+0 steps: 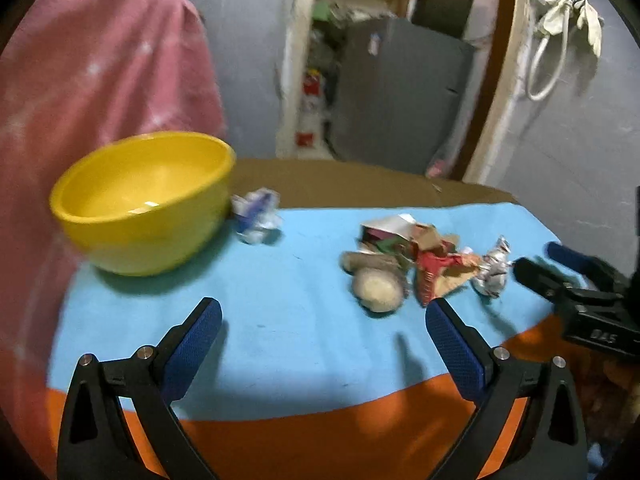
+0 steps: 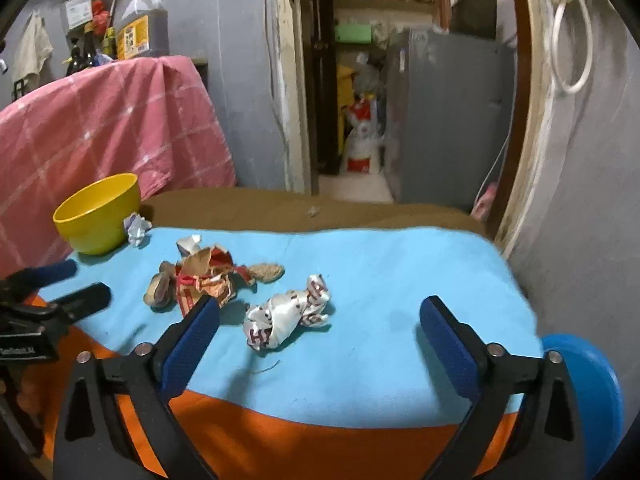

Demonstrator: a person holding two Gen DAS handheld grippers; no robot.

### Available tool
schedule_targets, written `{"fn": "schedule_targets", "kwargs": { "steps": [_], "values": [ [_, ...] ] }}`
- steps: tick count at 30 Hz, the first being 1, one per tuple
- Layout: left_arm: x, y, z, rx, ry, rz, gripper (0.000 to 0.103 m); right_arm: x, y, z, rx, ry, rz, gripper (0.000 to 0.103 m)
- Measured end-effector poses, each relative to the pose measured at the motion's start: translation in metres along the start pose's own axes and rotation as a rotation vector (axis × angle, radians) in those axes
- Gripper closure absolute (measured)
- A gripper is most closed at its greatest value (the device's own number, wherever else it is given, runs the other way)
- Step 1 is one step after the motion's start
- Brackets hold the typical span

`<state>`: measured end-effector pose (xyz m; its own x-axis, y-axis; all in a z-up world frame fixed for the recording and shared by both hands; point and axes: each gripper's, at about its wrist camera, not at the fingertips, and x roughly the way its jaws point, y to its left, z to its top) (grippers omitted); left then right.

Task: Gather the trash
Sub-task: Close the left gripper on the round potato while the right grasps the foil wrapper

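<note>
- My left hand-held gripper (image 1: 324, 312) hangs over the blue cloth (image 1: 280, 320) on the bench, its jaws spread wide and holding nothing.
- My right hand-held gripper (image 2: 320, 312) is spread wide too, empty.
- A crumpled white-and-red wrapper (image 2: 288, 314) lies on the cloth between the right fingers, just ahead of them.
- A heap of torn red and brown paper scraps (image 2: 208, 280) sits ahead and left of it.
- Ahead-left of my left gripper stands the yellow bowl (image 1: 146, 200), a small crumpled white wrapper (image 1: 258, 220) just beside it.

Crumpled silver wrapper (image 2: 289, 317) lies beside torn red-brown scraps (image 2: 208, 280); white paper ball (image 2: 137, 230) touches yellow bowl (image 2: 100, 216).
</note>
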<state>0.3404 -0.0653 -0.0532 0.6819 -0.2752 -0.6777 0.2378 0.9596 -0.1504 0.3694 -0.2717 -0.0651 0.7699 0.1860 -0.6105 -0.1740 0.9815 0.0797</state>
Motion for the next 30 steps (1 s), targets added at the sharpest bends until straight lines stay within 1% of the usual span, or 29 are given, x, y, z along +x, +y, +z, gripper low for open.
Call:
{"fn": "schedule_targets", "kwargs": {
  "steps": [1, 2, 3, 4, 8, 10, 13, 14, 16, 17, 19, 20, 22, 23, 24, 26, 30],
  "values": [
    [0.003, 0.0, 0.001, -0.002, 0.014, -0.013, 0.008, 0.004, -0.001, 0.0, 0.006, 0.025, 0.013, 0.011],
    [0.009, -0.001, 0.003, -0.006, 0.036, -0.03, 0.01, 0.009, -0.003, 0.0, 0.013, 0.055, 0.031, 0.016],
    [0.013, -0.001, 0.004, -0.011, 0.056, -0.046, 0.015, 0.014, -0.004, 0.0, 0.019, 0.083, 0.045, 0.02],
    [0.015, -0.002, 0.006, -0.012, 0.065, -0.056, 0.019, 0.018, -0.004, 0.0, 0.022, 0.106, 0.054, 0.021],
    [0.019, -0.008, 0.014, 0.004, 0.076, -0.063, 0.027, 0.026, -0.001, 0.001, 0.011, 0.151, 0.062, 0.021],
    [0.023, -0.009, 0.018, 0.007, 0.085, -0.063, 0.036, 0.03, 0.002, 0.001, -0.003, 0.173, 0.059, 0.022],
    [0.027, -0.01, 0.021, 0.015, 0.102, -0.068, 0.045, 0.034, 0.004, 0.001, -0.021, 0.2, 0.057, 0.026],
    [0.027, -0.011, 0.021, 0.02, 0.105, -0.07, 0.047, 0.035, 0.005, 0.0, -0.027, 0.207, 0.056, 0.029],
    [0.03, -0.013, 0.023, 0.034, 0.11, -0.074, 0.057, 0.037, 0.007, 0.001, -0.037, 0.216, 0.058, 0.037],
    [0.03, -0.015, 0.023, 0.044, 0.111, -0.074, 0.06, 0.038, 0.007, 0.001, -0.04, 0.219, 0.058, 0.044],
    [0.03, -0.02, 0.022, 0.064, 0.107, -0.079, 0.074, 0.038, 0.007, 0.0, -0.044, 0.216, 0.063, 0.054],
    [0.029, -0.022, 0.021, 0.072, 0.102, -0.079, 0.075, 0.038, 0.007, 0.0, -0.044, 0.217, 0.069, 0.059],
    [0.03, -0.026, 0.018, 0.086, 0.09, -0.076, 0.077, 0.037, 0.007, 0.0, -0.045, 0.214, 0.077, 0.065],
    [0.031, -0.027, 0.017, 0.09, 0.087, -0.079, 0.077, 0.037, 0.006, -0.001, -0.043, 0.212, 0.086, 0.072],
    [0.03, -0.027, 0.017, 0.093, 0.084, -0.08, 0.077, 0.037, 0.005, -0.001, -0.038, 0.211, 0.092, 0.076],
    [0.029, -0.027, 0.015, 0.095, 0.078, -0.08, 0.078, 0.036, 0.005, -0.002, -0.03, 0.206, 0.101, 0.078],
    [0.028, -0.026, 0.013, 0.082, 0.058, -0.079, 0.078, 0.034, 0.006, -0.002, -0.026, 0.192, 0.105, 0.079]
  ]
}}
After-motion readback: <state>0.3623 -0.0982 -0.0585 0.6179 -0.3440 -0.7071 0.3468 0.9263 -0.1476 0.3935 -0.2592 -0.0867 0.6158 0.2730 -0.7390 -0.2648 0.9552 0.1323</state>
